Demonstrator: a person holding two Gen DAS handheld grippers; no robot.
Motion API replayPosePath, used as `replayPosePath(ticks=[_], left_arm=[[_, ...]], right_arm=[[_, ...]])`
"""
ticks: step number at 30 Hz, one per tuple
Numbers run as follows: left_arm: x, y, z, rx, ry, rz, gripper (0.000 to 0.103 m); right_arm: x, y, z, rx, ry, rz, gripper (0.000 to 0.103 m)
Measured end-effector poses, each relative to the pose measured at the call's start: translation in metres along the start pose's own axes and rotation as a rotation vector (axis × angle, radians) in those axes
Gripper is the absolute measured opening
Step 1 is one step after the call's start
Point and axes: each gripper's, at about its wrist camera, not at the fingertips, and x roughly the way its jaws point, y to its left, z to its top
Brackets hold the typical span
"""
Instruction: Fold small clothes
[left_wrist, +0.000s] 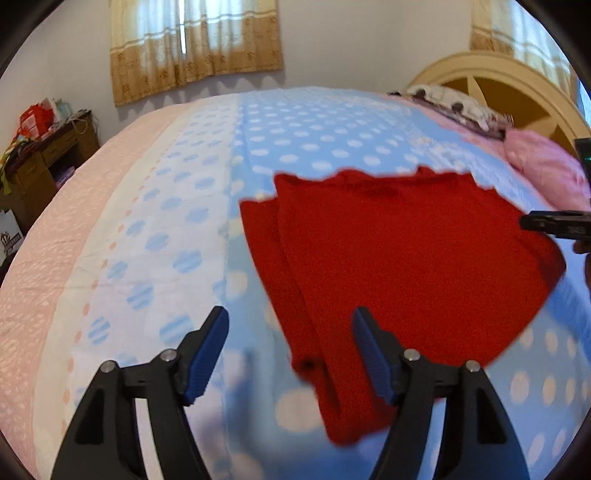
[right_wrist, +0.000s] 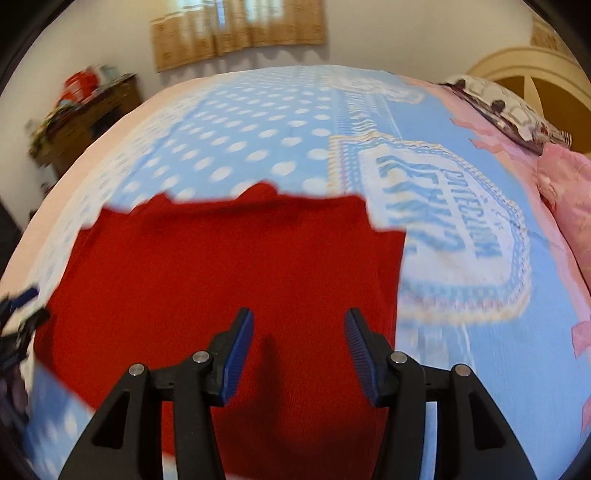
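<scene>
Left wrist camera looks steeply down past its own fingers (left_wrist: 221, 332) at the bed's (left_wrist: 303, 129) left side, facing the curtained window (left_wrist: 195, 48). Right wrist camera sits close over the red garment (right_wrist: 184, 266), same heading. Both share garment, bedspread, headboard (right_wrist: 535, 70) and curtain.

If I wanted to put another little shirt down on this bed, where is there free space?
The spotted blue bedspread is bare beyond the red garment, toward the curtained window, and to its left, out to the pink edge. The headboard end is crowded with a pink pillow and a patterned pillow.
</scene>
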Motion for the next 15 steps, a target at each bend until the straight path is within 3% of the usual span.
replayPosePath(ticks=[4,6,8,10,12,15], left_arm=[[0.006,-0.002,-0.016,-0.002,0.03,0.005,0.073],[0.004,0.001,-0.017,-0.02,0.036,0.004,0.073],[-0.003,0.003,-0.019,-0.048,0.022,-0.006,0.073],[-0.006,0.006,-0.024,-0.063,0.019,-0.008,0.074],[-0.005,0.008,-0.027,-0.075,0.025,-0.008,0.076],[-0.001,0.011,-0.029,-0.095,0.046,-0.022,0.079]], right_arm=[[0.004,0.001,-0.044,-0.029,0.055,-0.01,0.053],[0.0,-0.002,-0.053,-0.022,0.019,-0.01,0.053],[-0.008,0.0,-0.054,-0.009,0.014,-0.019,0.053],[-0.028,0.004,-0.052,0.01,-0.055,-0.013,0.053],[-0.033,0.008,-0.05,-0.002,-0.077,0.008,0.058],[-0.009,0.011,-0.054,-0.023,-0.001,-0.033,0.058]])
